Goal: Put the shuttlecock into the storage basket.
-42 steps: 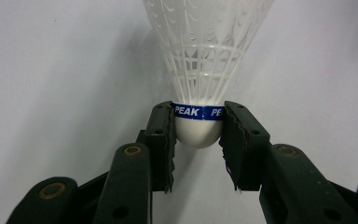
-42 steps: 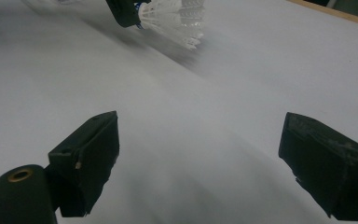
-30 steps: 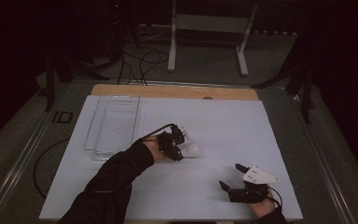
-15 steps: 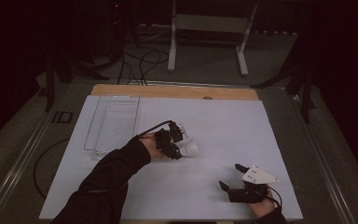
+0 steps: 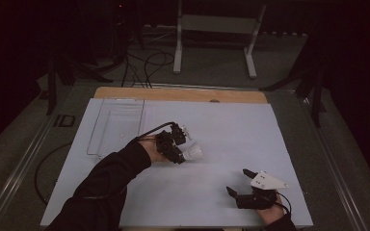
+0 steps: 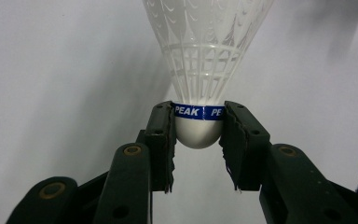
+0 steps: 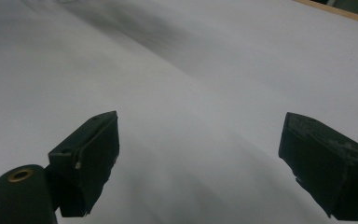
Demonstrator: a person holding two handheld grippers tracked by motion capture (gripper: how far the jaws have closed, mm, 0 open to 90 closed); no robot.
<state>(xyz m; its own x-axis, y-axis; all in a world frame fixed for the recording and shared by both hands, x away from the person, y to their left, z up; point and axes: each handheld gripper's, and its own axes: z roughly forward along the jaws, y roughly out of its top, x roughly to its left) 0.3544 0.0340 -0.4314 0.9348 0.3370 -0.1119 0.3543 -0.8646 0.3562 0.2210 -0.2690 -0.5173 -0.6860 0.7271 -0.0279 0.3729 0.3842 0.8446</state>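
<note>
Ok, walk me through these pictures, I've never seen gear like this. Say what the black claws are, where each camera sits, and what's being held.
A person holds a hand-operated gripper in each hand. The high view looks down on a table under a white sheet. The other two cameras ride on the grippers, looking along their black jaws. The left gripper is shut on a white shuttlecock, clamped at its rounded base by the blue band. The right gripper is open with nothing between its jaws, low over the sheet near the person. A clear tray lies at the far left.
</note>
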